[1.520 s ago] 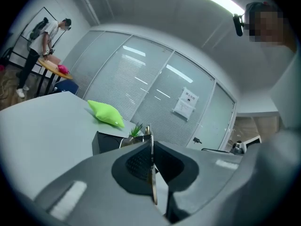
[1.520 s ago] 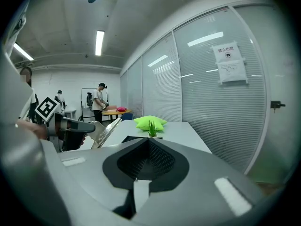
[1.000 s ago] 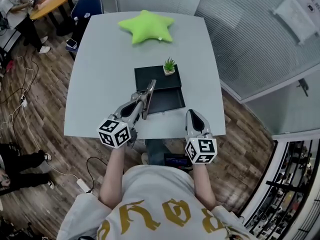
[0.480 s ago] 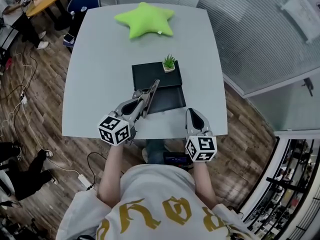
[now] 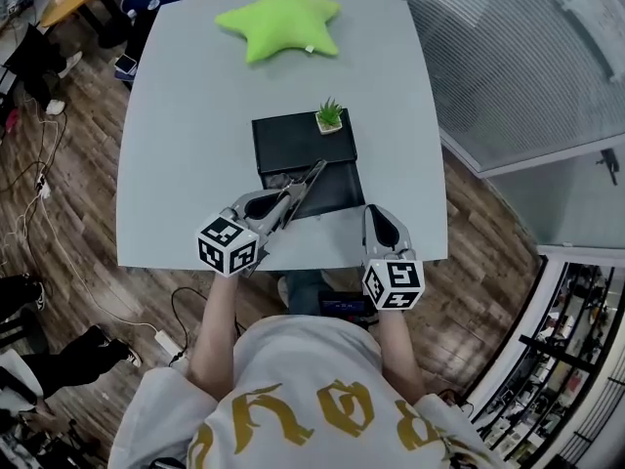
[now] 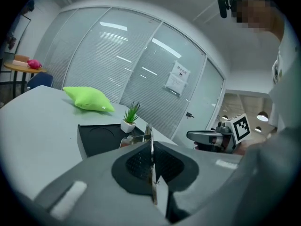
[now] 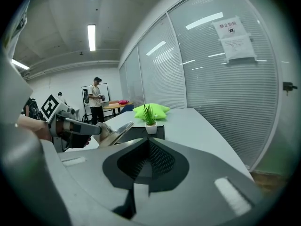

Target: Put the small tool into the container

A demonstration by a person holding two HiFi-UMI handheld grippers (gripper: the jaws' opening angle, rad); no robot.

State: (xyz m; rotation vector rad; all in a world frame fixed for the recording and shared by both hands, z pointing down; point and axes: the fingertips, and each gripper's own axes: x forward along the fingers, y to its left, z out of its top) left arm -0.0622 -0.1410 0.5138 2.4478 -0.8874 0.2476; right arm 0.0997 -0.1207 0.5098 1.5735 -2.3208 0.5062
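Observation:
A thin, flat metal tool point(image 5: 305, 184) is clamped edge-on between the jaws of my left gripper point(image 5: 284, 205), which is shut on it. The tool's tip reaches over the near part of the black container point(image 5: 289, 143) in the middle of the table. Seen from the left gripper view, the tool point(image 6: 150, 140) stands as a narrow blade in front of the container point(image 6: 96, 138). My right gripper point(image 5: 377, 219) hovers at the table's front edge, right of the container, shut with nothing in it. The right gripper view shows the tool point(image 7: 117, 130) coming in from the left.
A small potted plant point(image 5: 330, 117) stands on the container's far right corner. A green star pillow point(image 5: 278, 20) lies at the far end of the grey table point(image 5: 186, 164). Glass walls run along the right. A person point(image 7: 96, 100) stands far off by another table.
My left gripper has swung the tool from nearly upright to a slant toward the right, its tip now over the container. The right gripper has hardly moved.

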